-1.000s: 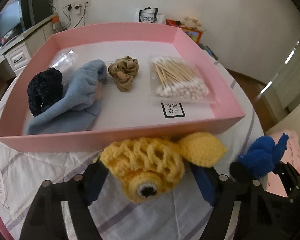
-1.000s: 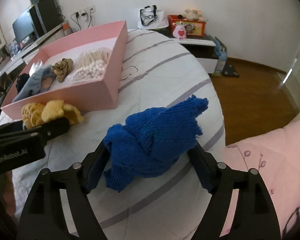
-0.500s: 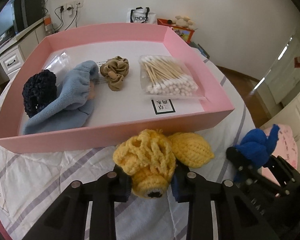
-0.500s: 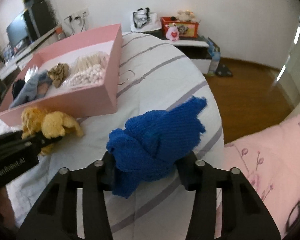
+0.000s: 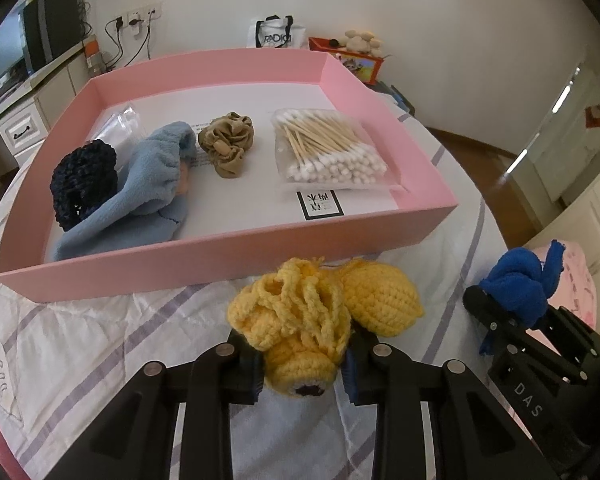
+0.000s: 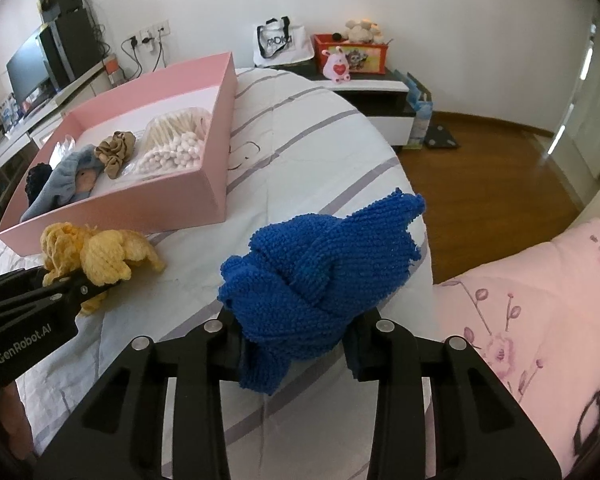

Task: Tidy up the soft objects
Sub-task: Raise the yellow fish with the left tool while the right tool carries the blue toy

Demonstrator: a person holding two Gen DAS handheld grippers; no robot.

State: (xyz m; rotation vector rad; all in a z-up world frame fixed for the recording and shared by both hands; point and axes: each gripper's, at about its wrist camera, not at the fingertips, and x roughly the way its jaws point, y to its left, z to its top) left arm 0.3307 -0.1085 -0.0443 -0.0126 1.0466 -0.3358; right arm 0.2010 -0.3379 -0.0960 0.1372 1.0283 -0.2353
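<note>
At the bottom centre of the left wrist view, the left gripper (image 5: pixel 303 366) pinches a yellow crocheted toy (image 5: pixel 320 316), which sits just in front of the near wall of the pink tray (image 5: pixel 228 252). Inside the tray lie a dark knit ball (image 5: pixel 83 182), a light blue fleece cloth (image 5: pixel 140 196), a tan scrunchie (image 5: pixel 227 147) and a bag of cotton swabs (image 5: pixel 326 152). At the bottom centre of the right wrist view, the right gripper (image 6: pixel 296 340) is clamped on a blue knitted cloth (image 6: pixel 320 276) above the striped bedspread (image 6: pixel 300 148)
</note>
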